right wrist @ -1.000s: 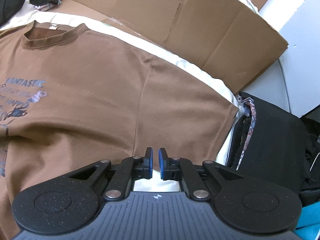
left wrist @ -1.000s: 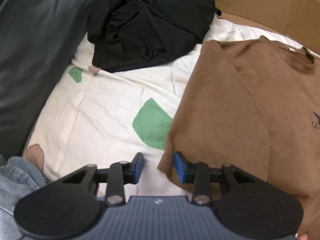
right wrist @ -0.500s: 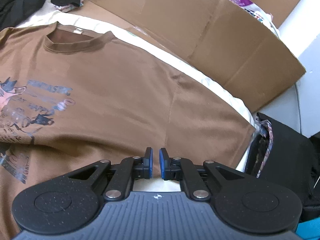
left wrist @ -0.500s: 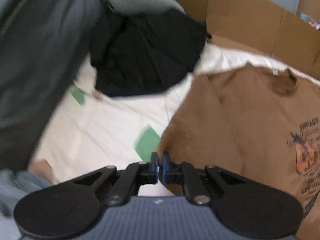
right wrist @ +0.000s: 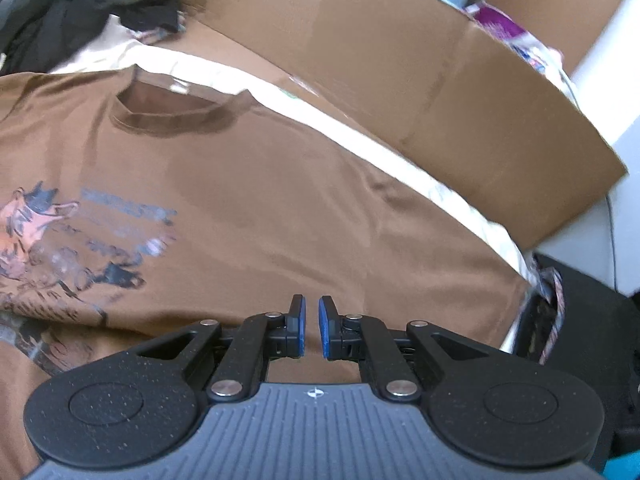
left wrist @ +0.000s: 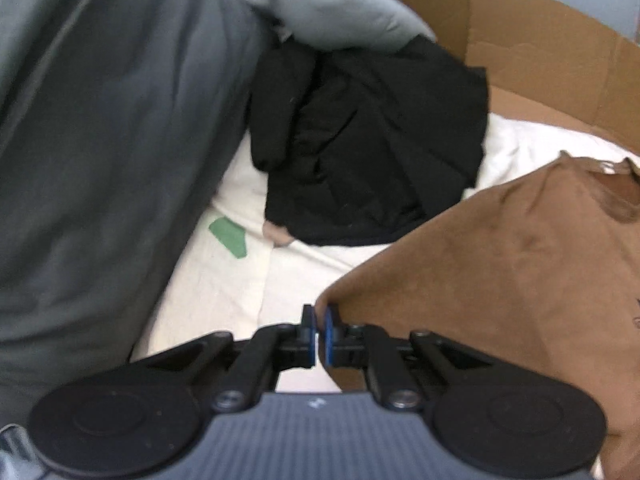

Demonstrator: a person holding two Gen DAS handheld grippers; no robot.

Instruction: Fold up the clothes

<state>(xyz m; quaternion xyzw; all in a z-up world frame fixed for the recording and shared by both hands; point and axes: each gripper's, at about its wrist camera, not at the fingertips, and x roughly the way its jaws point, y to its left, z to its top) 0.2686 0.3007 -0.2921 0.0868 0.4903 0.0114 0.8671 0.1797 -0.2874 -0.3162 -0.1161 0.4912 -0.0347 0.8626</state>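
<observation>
A brown T-shirt (right wrist: 280,200) with a printed picture on its chest lies on a cream sheet (left wrist: 224,288), collar at the far side. My left gripper (left wrist: 318,320) is shut on the shirt's left corner (left wrist: 520,280), which is raised off the sheet and hangs in a slanting fold. My right gripper (right wrist: 312,312) is at the shirt's near edge. Its pads stand a narrow gap apart with brown cloth between them, and more cloth lies under the fingers.
A heap of black clothes (left wrist: 372,152) sits at the far left under a pale grey cushion (left wrist: 328,12). Dark grey fabric (left wrist: 100,140) fills the left side. Cardboard sheets (right wrist: 400,80) wall the back. A black bag (right wrist: 592,340) stands at the right.
My left gripper went from open beside the shirt's corner to shut on it, then lifted it up and rightward. My right gripper moved over the shirt with the hem; brown cloth now lies under it.
</observation>
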